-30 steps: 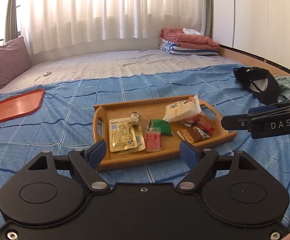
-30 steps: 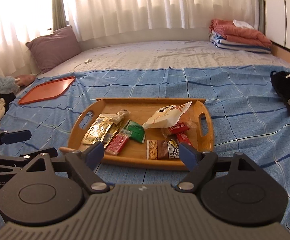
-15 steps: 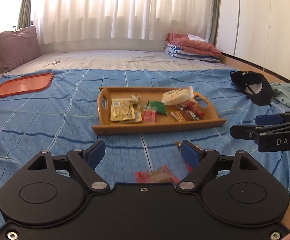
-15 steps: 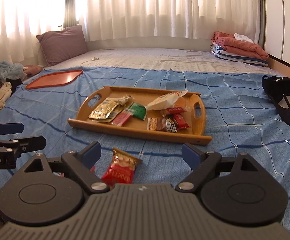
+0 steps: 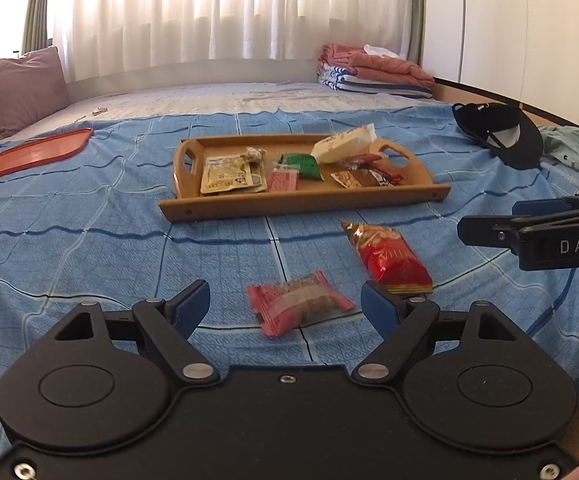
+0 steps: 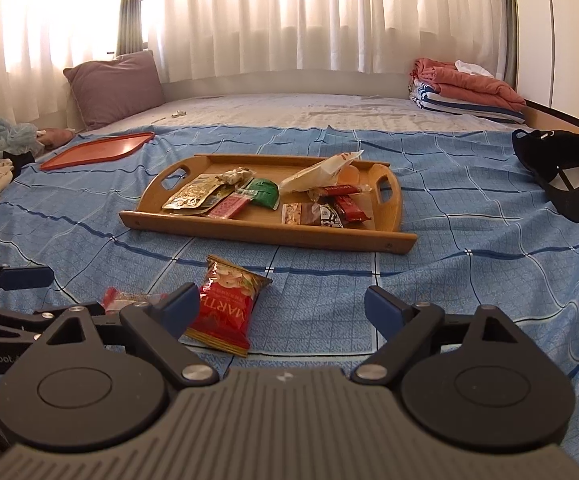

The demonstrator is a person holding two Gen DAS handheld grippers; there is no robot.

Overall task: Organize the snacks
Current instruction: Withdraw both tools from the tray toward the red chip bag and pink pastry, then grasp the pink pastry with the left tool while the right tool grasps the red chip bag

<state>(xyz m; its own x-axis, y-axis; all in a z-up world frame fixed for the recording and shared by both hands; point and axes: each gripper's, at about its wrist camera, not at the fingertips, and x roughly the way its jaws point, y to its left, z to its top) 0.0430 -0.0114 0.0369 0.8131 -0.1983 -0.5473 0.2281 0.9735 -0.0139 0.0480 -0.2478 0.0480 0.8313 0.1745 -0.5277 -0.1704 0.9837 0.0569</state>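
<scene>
Now both grippers hang low over the blue checked bedspread (image 5: 89,248), angled down at it. Left gripper (image 5: 285,304): jaws released and wide, nothing pressed between them, with a pink-wrapped snack (image 5: 299,306) lying flat on the bedspread in the gap, touching neither pad. At two o'clock from that wrapper lies a red snack bag (image 5: 389,256), also flat on the bedspread, its near corner just beside the left gripper's right-hand pad.

Right gripper (image 6: 281,308): its jaws have just been opening and stand wide, empty between the pads (the red snack bag sits at the left-hand pad, partly behind it, not gripped). From the left wrist view this gripper pokes in at three o'clock.

Further up the bed, at twelve o'clock from both loose snacks, sits the wooden tray (image 5: 301,202) with two cut-out handles. It holds a gold pouch (image 5: 229,174), a green packet (image 5: 303,164), a white bag (image 5: 343,146) leaning at the far right, and several small red and brown bars.

At ten o'clock an orange tray (image 5: 33,154) lies on the bedspread. A black cap (image 5: 501,134) rests at two o'clock. Folded blankets (image 5: 373,72) sit at the far end, a mauve pillow (image 5: 21,88) at the left.
</scene>
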